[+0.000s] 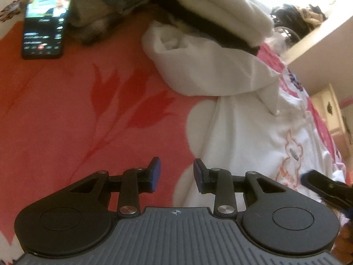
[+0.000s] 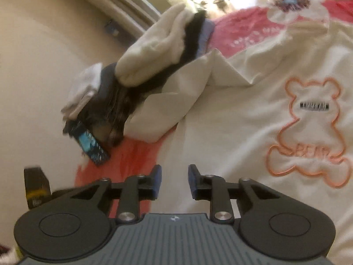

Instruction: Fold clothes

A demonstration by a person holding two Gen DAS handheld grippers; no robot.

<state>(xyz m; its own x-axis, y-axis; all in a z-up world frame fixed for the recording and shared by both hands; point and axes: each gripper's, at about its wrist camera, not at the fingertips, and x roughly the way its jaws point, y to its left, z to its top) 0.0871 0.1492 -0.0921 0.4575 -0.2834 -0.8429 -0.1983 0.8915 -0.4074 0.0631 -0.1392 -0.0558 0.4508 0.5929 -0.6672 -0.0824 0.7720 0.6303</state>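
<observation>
Both the left gripper point(image 1: 177, 175) and right gripper point(image 2: 174, 182) hung narrowly parted and empty over the white shirt point(image 2: 253, 119), whose sleeve might slip unfolded if snagged.

One white bear-print garment point(image 2: 253, 114), one stack of folded clothes point(image 2: 158, 50), one lit phone point(image 1: 47, 17), one red floral bedspread point(image 1: 66, 110), two grippers, left gripper point(image 1: 177, 175) and right gripper point(image 2: 174, 182), one yellow-and-black box point(image 2: 36, 187).
</observation>
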